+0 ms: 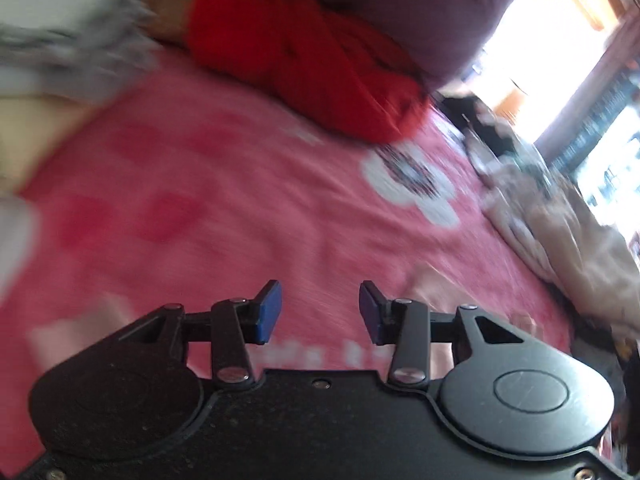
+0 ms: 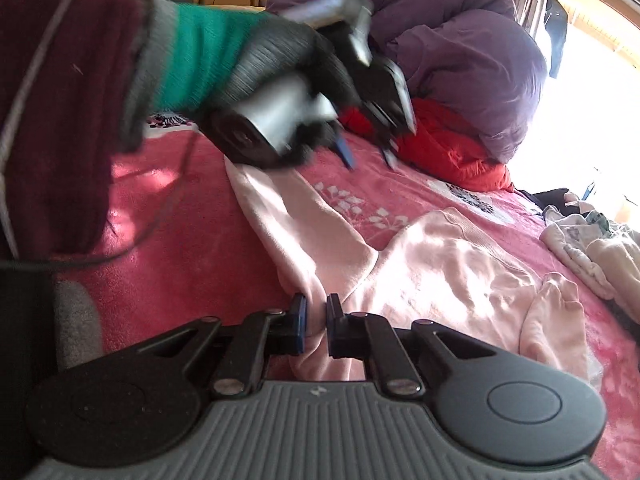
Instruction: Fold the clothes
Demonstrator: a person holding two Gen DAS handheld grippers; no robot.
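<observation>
A pale pink sweatshirt lies spread on a pink bed cover. My right gripper is shut on a fold of its fabric at the near edge, by a sleeve that runs up and left. My left gripper is open and empty above the bed cover; the view is blurred. In the right wrist view the left gripper hangs above the far end of the sleeve, held by a gloved hand, fingers apart.
A red garment and a purple duvet lie at the back of the bed; both show in the left wrist view. A heap of light clothes sits at the right edge. A bright window is at the far right.
</observation>
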